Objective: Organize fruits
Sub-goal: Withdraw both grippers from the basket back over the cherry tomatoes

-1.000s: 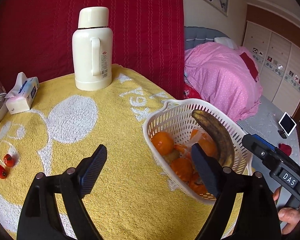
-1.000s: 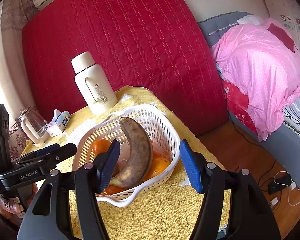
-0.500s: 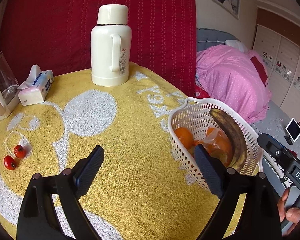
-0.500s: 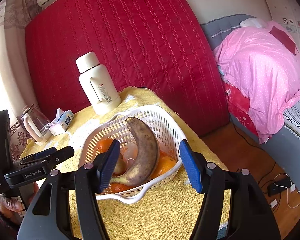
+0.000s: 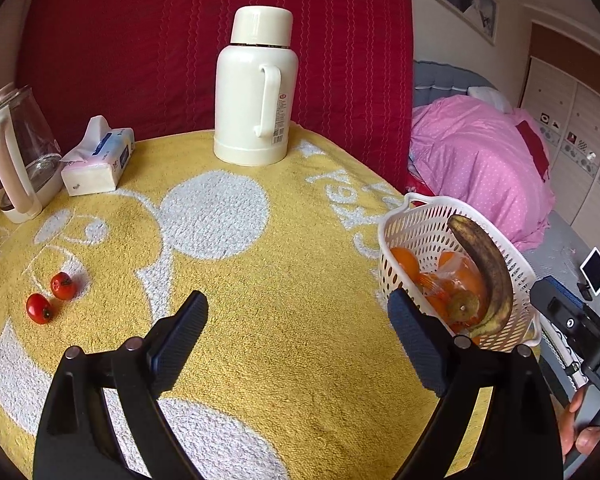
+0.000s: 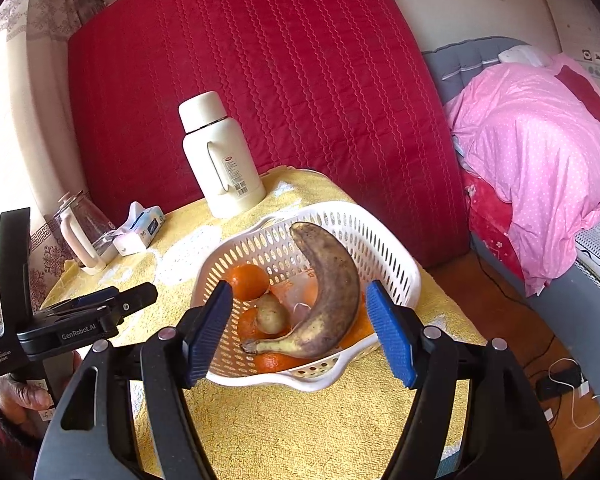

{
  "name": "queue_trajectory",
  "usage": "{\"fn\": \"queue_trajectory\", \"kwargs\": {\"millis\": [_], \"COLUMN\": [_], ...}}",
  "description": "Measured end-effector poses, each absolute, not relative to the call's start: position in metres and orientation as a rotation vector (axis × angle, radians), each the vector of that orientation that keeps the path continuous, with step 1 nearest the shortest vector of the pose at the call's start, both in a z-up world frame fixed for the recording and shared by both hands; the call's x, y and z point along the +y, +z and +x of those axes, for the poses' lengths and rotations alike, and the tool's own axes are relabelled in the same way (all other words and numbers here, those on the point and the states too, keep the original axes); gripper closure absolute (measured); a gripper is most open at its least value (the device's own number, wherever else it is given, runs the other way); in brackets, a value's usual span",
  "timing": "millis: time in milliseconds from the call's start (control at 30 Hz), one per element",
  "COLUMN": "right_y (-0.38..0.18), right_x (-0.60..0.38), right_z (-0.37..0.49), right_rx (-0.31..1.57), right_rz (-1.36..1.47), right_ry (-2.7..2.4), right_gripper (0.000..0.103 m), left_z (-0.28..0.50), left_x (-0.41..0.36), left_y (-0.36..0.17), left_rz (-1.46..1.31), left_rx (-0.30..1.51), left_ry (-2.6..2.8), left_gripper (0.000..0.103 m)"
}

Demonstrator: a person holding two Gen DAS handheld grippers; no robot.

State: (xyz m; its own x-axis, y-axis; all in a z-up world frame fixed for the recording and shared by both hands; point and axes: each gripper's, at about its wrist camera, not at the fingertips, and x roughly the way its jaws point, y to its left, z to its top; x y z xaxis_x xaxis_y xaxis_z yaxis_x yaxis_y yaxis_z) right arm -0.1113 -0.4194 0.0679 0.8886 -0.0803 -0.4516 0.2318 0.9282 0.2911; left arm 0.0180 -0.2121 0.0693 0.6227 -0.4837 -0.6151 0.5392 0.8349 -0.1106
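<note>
On the yellow towel [image 5: 300,320], two tomatoes [image 5: 51,297]; basket [image 6: 384,268] holds one banana [image 6: 328,304].

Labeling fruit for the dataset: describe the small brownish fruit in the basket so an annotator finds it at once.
Start at the white perforated basket at the near right edge of the yellow towel-covered table. Inside it, a long brown-spotted banana lies over a pile of oranges. The target is the kiwi just left of the banana's stem end: small, egg-shaped, dull tan-brown, the only fruit there that is neither orange nor long.
</note>
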Motion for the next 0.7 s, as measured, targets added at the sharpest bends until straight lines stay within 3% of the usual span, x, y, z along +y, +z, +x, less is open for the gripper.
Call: {"fn": "queue_trajectory", "kwargs": {"millis": [233,700], "right_y": [0.070,0.077], "right_x": [-0.402,-0.364], "right_z": [-0.109,-0.090], "right_rx": [0.447,0.468], "right_rz": [0.333,0.273], "right_ry": [-0.156,-0.101], "right_gripper": [0.011,0.009], "left_z": [0.017,0.020], "left_x": [-0.196,-0.161], "left_y": [0.068,0.063], "left_rz": [0.088,0.088], "left_rx": [0.673,0.663], "left_ry": [-0.556,-0.489], "left_gripper": [0.012,0.010]}}
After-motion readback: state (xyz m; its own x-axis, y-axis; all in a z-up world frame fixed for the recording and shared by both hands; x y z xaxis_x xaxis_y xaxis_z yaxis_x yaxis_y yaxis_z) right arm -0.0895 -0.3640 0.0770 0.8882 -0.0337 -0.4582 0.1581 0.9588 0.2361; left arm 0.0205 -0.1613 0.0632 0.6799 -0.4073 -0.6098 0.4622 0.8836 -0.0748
